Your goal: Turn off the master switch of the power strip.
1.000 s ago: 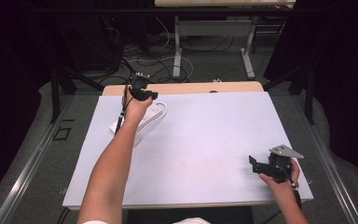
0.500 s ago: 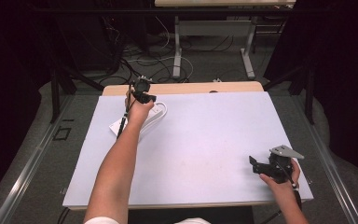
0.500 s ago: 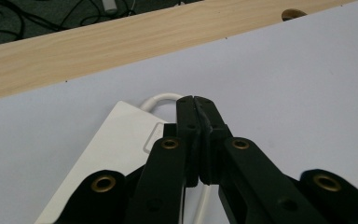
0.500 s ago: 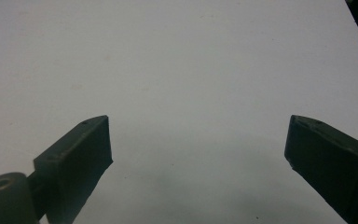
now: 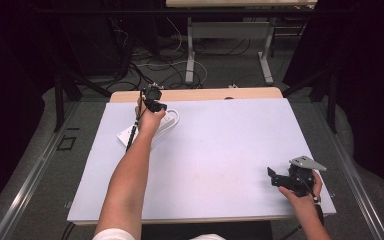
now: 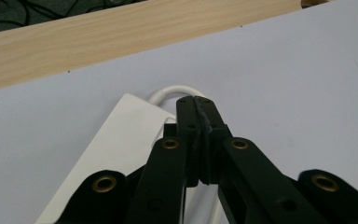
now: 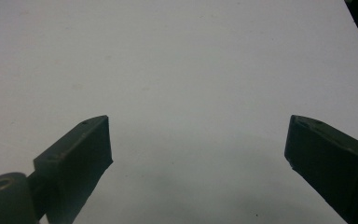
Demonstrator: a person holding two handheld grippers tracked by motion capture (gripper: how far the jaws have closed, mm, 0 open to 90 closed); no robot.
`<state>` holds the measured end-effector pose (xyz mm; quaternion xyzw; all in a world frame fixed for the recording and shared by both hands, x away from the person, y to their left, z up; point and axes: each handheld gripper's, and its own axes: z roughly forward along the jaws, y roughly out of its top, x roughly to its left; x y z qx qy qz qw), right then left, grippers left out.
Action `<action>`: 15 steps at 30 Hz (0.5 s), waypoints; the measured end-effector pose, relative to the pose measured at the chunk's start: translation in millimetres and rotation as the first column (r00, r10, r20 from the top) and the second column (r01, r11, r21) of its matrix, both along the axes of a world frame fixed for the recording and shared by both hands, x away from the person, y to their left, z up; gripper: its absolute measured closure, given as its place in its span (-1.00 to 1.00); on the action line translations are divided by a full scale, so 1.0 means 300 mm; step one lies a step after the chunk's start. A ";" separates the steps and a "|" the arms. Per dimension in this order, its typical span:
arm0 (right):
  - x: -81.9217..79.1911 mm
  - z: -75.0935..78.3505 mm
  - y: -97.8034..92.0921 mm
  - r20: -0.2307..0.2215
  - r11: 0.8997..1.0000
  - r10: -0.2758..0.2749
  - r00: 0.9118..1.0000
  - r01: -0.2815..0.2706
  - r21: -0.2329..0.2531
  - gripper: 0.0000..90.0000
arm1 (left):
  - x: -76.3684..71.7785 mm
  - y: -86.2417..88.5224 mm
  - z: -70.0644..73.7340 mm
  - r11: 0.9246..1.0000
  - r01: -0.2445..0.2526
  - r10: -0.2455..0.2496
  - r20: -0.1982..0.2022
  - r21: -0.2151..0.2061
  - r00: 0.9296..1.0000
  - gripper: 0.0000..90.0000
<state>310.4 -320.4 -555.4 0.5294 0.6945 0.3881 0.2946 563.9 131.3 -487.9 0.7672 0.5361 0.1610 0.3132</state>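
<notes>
A white power strip (image 5: 126,135) with a white cable (image 5: 173,118) lies at the far left of the white table top (image 5: 220,155). My left gripper (image 5: 155,100) hovers over its far end. In the left gripper view the gripper (image 6: 196,100) has its jaws pressed together, and the tips sit just before the cable loop (image 6: 167,92) that leaves the strip (image 6: 116,144). I see nothing held between them. My right gripper (image 5: 272,177) rests near the front right corner; in the right gripper view it (image 7: 198,135) is wide open over bare table.
A strip of wooden table edge (image 5: 205,94) runs along the far side beyond the white top. Beyond it lie floor cables (image 5: 160,57) and metal desk legs (image 5: 190,50). Dark frame posts (image 5: 60,100) stand at both sides.
My left hand and gripper have drifted slightly to the right over the power strip. The right gripper has stayed where it was.
</notes>
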 end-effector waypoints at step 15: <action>-0.002 0.001 0.003 -0.005 1.000 0.009 1.000 -0.009 0.006 -0.85 | 0.021 -0.019 -0.054 1.000 0.006 -0.005 -0.028 0.030 1.000 1.00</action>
